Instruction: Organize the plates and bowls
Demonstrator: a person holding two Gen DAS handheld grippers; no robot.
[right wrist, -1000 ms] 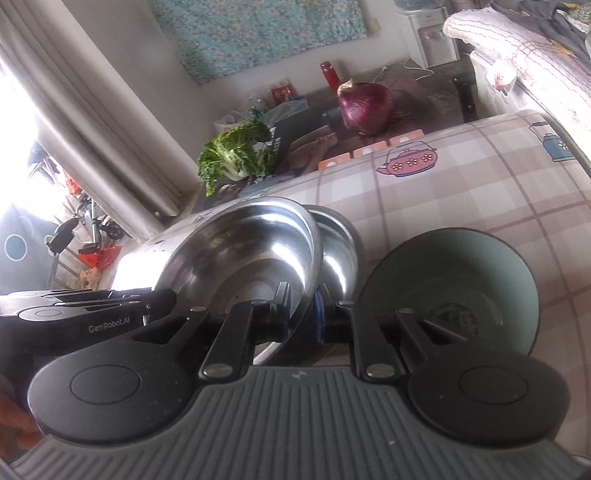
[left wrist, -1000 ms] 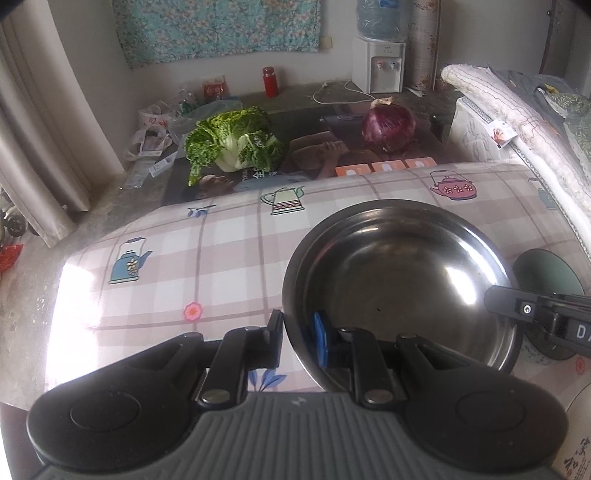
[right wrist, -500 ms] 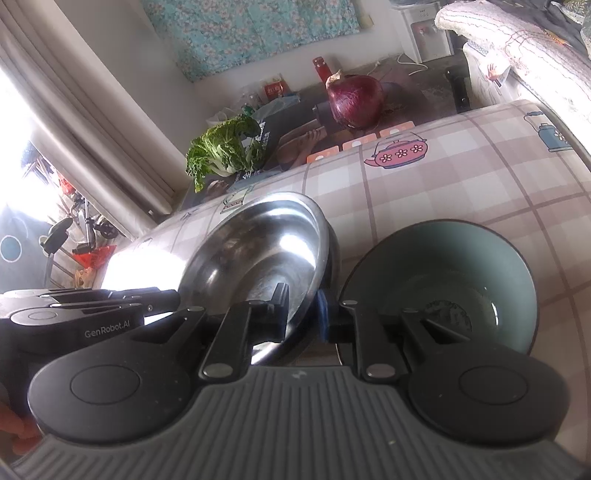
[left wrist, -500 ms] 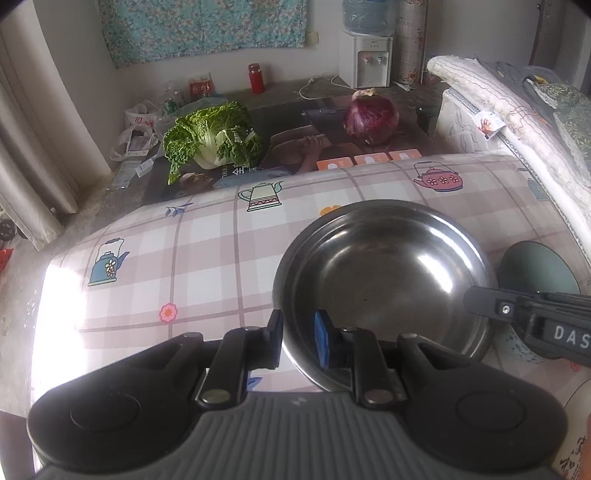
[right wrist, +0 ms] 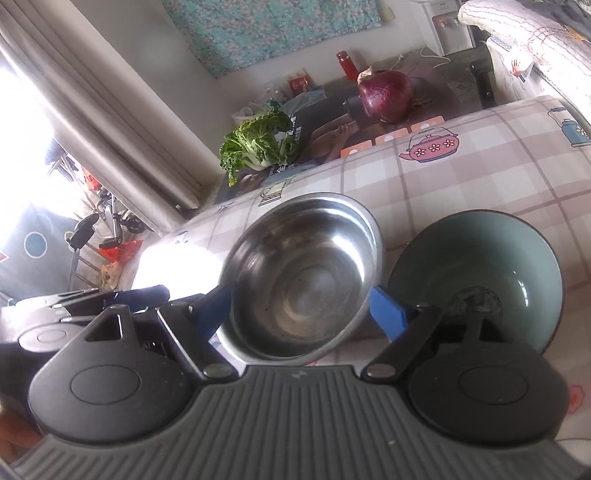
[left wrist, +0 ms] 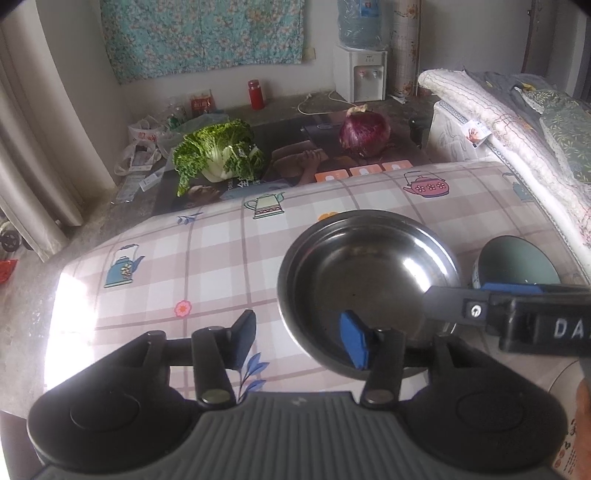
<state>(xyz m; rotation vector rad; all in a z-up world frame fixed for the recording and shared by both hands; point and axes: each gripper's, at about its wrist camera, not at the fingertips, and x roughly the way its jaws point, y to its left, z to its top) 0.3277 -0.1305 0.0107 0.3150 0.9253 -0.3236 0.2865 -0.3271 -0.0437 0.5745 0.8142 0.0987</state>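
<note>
The checked tablecloth (left wrist: pixel 221 266) carries everything. The steel bowl (left wrist: pixel 369 280) sits at its middle, nested in another from the look of the doubled rim, so it can be let go. The green bowl (right wrist: pixel 480 273) stands just beside, at three o'clock. The right gripper (right wrist: pixel 299 306) and left gripper (left wrist: pixel 299 334) have just been opening; their jaws straddle the rim, pressing nothing

Checked pink tablecloth printed with teapots (left wrist: pixel 229 258) covers the table. Beyond its far edge, a leafy green cabbage (left wrist: pixel 218 155) and a big purple-red onion (left wrist: pixel 365 133) sit on the floor, well apart. A red bottle (left wrist: pixel 256 94) stands near the wall, a white water dispenser (left wrist: pixel 360 74) to its right, turquoise floral cloth (left wrist: pixel 207 33) hanging above.
</note>
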